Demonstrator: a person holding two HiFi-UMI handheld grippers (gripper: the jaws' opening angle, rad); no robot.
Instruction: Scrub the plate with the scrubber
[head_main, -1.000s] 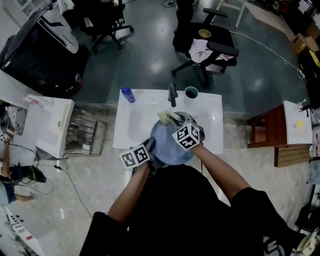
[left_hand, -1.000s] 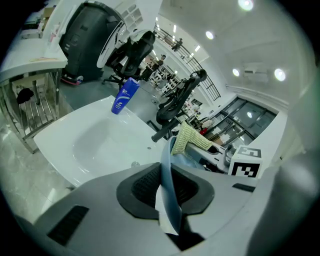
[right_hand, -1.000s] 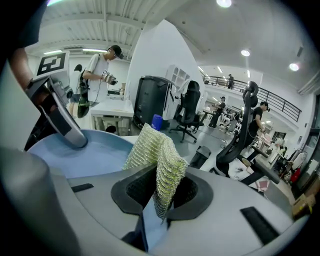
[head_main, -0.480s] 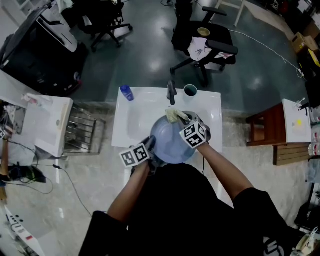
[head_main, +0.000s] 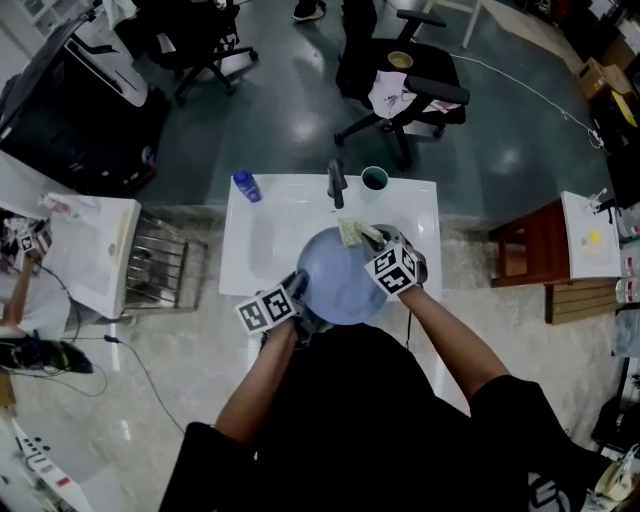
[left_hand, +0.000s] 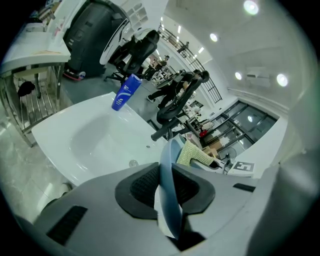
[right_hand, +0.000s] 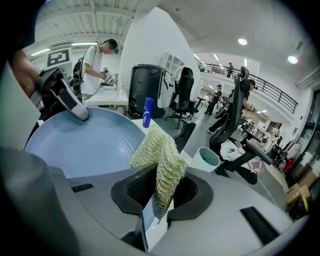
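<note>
Plate, rim clamped in the left tongs, whose jaws have just eased open slightly, lies just beside the right tongs, clamped on the scrubber. Mid-scrub, I judge; next, sweep the scrubber across its face.

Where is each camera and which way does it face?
Head view: on the person's head, steeply down onto the sink; shows both forearms, left gripper, right gripper.
Left gripper view: on the left gripper, along its jaws, which have just been opening slightly yet clamp the plate rim; faces the faucet.
Right gripper view: on the right gripper, along jaws shut on the scrubber; faces across the plate.
Shared: both gripper views show plate and blue bottle.
</note>
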